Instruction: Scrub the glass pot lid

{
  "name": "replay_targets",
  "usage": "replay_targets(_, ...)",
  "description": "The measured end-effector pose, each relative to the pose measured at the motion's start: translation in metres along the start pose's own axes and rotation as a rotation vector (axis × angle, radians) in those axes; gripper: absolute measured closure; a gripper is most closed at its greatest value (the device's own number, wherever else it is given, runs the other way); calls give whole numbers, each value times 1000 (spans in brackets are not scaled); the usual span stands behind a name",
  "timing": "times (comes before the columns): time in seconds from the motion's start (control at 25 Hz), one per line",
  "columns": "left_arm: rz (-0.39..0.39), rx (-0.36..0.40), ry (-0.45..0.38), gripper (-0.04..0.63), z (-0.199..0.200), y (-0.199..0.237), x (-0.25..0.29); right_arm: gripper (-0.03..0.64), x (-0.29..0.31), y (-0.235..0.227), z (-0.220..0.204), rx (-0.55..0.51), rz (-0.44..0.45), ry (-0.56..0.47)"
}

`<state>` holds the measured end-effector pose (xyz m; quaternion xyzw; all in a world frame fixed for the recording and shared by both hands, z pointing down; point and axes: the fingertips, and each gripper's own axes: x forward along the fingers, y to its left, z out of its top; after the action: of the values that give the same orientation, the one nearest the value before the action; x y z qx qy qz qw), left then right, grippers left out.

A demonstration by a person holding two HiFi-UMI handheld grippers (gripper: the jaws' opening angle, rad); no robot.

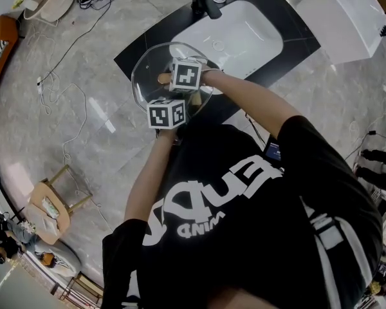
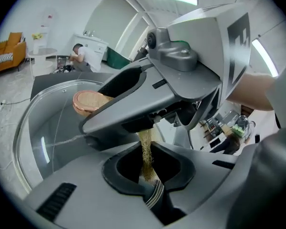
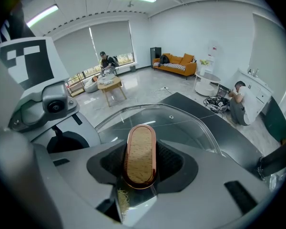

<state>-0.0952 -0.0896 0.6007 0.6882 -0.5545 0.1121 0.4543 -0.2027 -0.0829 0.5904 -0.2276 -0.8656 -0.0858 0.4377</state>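
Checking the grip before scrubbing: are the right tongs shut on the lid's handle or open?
Shut: the right tongs clamp the handle from both sides.

R tongs (image 3: 140,163) clamp the knob (image 3: 140,159) mid-lid, so their body crosses right in front of L tongs (image 2: 148,159). Tight there, w/ only the scourer (image 2: 147,149) in the gap btwn them. Glass of the lid (image 1: 145,76) left of the knob is bare, room to pass. Beyond the lid the sink (image 1: 244,40) basin is open, but the faucet (image 1: 206,2) stands at its far end. Dark surface (image 1: 132,53) left of the lid is open. White box (image 1: 350,18) is well apart, to the right.
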Motion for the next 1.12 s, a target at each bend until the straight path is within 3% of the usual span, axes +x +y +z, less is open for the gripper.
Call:
replay_targets(0.28, 52, 42, 8, 548, -2, 7, -7, 443, 0, 2, -6, 30, -2, -9)
replay_targets(0.64, 60, 86, 52, 548, -14, 11, -19, 443, -1, 3, -5, 24, 6, -2)
replay_targets(1.12, 74, 21, 77, 546, -29, 47, -55, 443, -2, 4, -4, 33, 5, -25)
